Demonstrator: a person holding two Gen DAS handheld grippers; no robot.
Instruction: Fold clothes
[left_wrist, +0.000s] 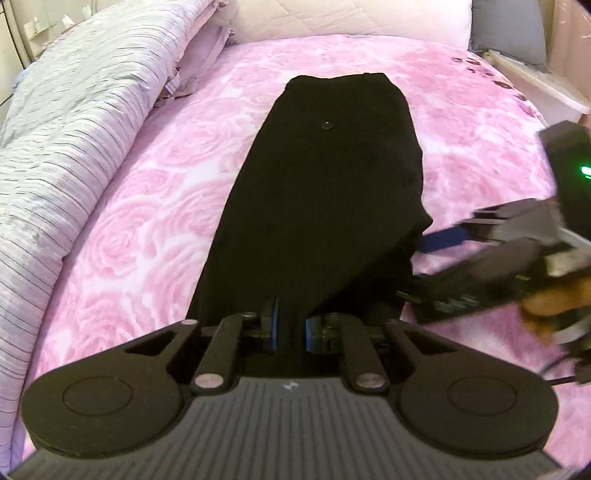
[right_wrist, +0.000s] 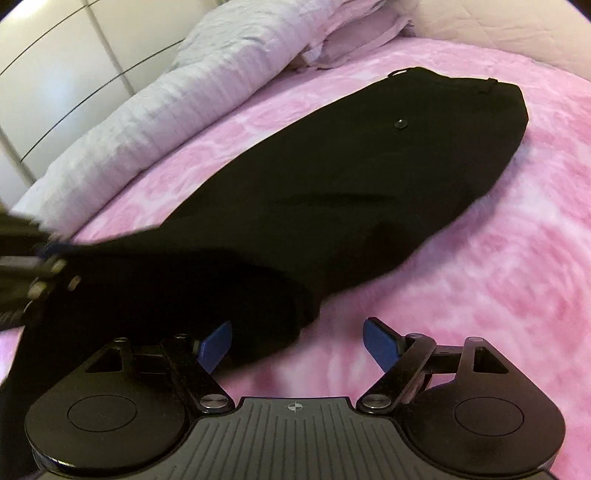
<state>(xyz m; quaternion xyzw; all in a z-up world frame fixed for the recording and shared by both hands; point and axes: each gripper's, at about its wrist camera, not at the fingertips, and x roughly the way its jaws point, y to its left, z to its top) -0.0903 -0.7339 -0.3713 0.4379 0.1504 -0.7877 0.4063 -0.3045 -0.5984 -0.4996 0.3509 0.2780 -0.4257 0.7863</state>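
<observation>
Black trousers (left_wrist: 314, 184) lie lengthwise on the pink rose-print bed sheet (left_wrist: 129, 221), waistband at the far end and a small button on the back. My left gripper (left_wrist: 291, 328) is at the near leg end, its blue pads close together with black cloth pinched between them. It also shows blurred at the left edge of the right wrist view, left gripper (right_wrist: 51, 266) on the trousers (right_wrist: 332, 184). My right gripper (right_wrist: 299, 345) stands wide open over the sheet (right_wrist: 480, 277), its left pad beside the trouser hem, nothing held. From the left, the right gripper (left_wrist: 424, 262) reaches in at the trousers' right edge.
A rolled striped quilt (left_wrist: 55, 147) runs along the bed's left side, quilt (right_wrist: 147, 122) with pale pillows behind it. A padded headboard (left_wrist: 332, 18) is at the far end. A white box (left_wrist: 546, 85) sits at the right. A hand (left_wrist: 554, 299) holds the right gripper. White cupboard doors (right_wrist: 55, 55) stand at the left.
</observation>
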